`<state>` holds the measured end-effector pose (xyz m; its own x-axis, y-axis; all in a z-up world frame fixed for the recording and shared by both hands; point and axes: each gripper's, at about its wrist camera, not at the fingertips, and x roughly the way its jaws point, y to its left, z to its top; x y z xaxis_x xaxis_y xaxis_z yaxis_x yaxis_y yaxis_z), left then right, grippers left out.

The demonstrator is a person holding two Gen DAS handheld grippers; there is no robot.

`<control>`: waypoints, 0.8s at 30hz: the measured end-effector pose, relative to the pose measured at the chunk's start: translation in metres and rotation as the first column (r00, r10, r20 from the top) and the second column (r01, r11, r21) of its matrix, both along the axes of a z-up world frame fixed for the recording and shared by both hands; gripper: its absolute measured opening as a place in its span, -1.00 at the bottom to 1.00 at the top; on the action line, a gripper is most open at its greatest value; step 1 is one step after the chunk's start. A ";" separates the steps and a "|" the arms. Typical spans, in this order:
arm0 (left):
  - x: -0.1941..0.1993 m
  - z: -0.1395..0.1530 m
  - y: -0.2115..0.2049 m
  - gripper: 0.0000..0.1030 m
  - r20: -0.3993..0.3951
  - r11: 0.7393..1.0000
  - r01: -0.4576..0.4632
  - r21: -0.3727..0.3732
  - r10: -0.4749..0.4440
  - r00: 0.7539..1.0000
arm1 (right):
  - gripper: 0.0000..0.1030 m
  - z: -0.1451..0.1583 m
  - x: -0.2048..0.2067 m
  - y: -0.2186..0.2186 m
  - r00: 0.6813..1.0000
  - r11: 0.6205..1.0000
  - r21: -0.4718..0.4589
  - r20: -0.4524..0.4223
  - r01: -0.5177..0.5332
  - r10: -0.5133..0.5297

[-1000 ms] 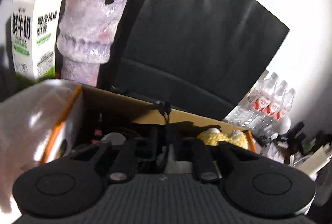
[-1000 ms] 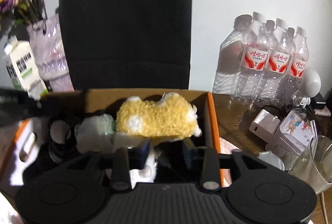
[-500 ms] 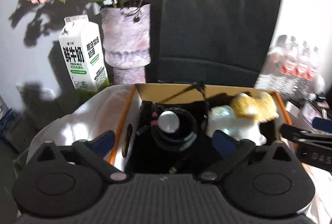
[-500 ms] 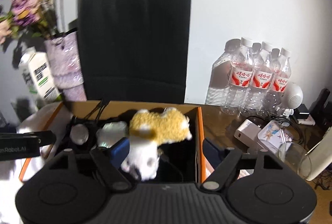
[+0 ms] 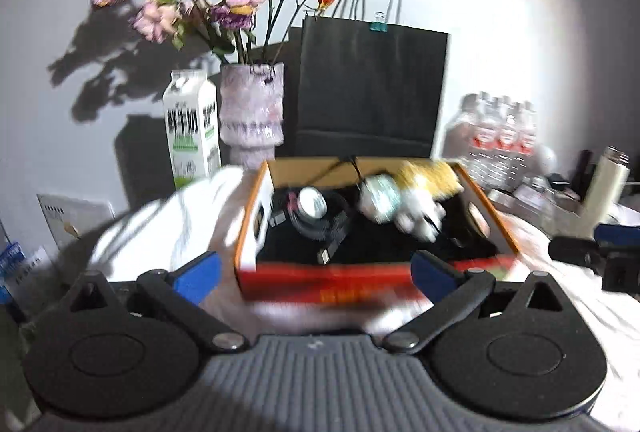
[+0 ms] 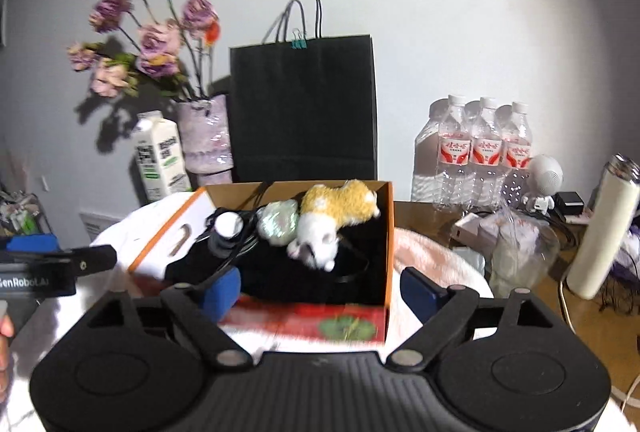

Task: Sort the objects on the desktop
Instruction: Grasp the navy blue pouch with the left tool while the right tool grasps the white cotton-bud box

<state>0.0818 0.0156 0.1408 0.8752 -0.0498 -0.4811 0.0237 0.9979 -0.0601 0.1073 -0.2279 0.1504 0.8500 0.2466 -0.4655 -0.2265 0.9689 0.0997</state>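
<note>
An orange and red cardboard box (image 5: 372, 288) (image 6: 390, 232) stands open on a white cloth. Inside it lie a yellow and white plush toy (image 5: 428, 188) (image 6: 340, 210), a pale crumpled bundle (image 5: 378, 194) (image 6: 278, 222) and a coiled black cable with a round silver part (image 5: 314, 204) (image 6: 228, 224). My left gripper (image 5: 316, 274) hangs open in front of the box with nothing between its blue pads. My right gripper (image 6: 320, 290) is also in front of the box; its jaws are opening and hold nothing. Each gripper shows at the edge of the other's view.
Behind the box stand a black paper bag (image 6: 304, 108), a vase of dried roses (image 5: 252, 116), a milk carton (image 5: 190, 132) and a pack of water bottles (image 6: 480, 152). To the right are a white flask (image 6: 600, 224), a glass jar (image 6: 520, 252) and small clutter.
Both grippers have drawn back out of the box and opened wide. The plush toy and the cable stay in the box.
</note>
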 end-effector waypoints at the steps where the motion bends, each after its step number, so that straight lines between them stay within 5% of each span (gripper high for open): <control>1: -0.020 -0.006 0.003 1.00 0.011 1.000 0.011 -0.025 -0.010 1.000 | 0.69 -0.005 -0.014 -0.003 1.000 1.000 0.006 0.010 0.004 -0.004; 7: -0.119 -0.043 0.010 1.00 0.006 0.991 0.029 -0.131 -0.028 1.000 | 0.77 -0.040 -0.107 -0.009 0.995 0.999 0.017 0.095 0.033 -0.034; 13: -0.177 -0.078 -0.014 1.00 -0.009 0.998 0.028 -0.058 -0.028 1.000 | 0.84 -0.068 -0.175 0.002 0.996 0.999 -0.033 0.094 0.014 -0.011; 19: -0.182 -0.104 -0.028 1.00 -0.049 0.999 0.047 -0.003 -0.047 0.998 | 0.83 -0.103 -0.206 0.021 0.997 0.986 -0.168 0.079 -0.001 0.015; 24: -0.158 -0.109 -0.019 1.00 -0.068 0.999 0.021 -0.048 -0.024 0.997 | 0.82 -0.107 -0.192 0.013 0.999 0.994 -0.110 0.052 -0.011 0.017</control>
<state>-0.0764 -0.0034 0.0321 0.8388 -0.0935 -0.5364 0.0407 0.9932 -0.1095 -0.0846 -0.2152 0.0435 0.8710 0.2085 -0.4449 -0.2420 0.9701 -0.0191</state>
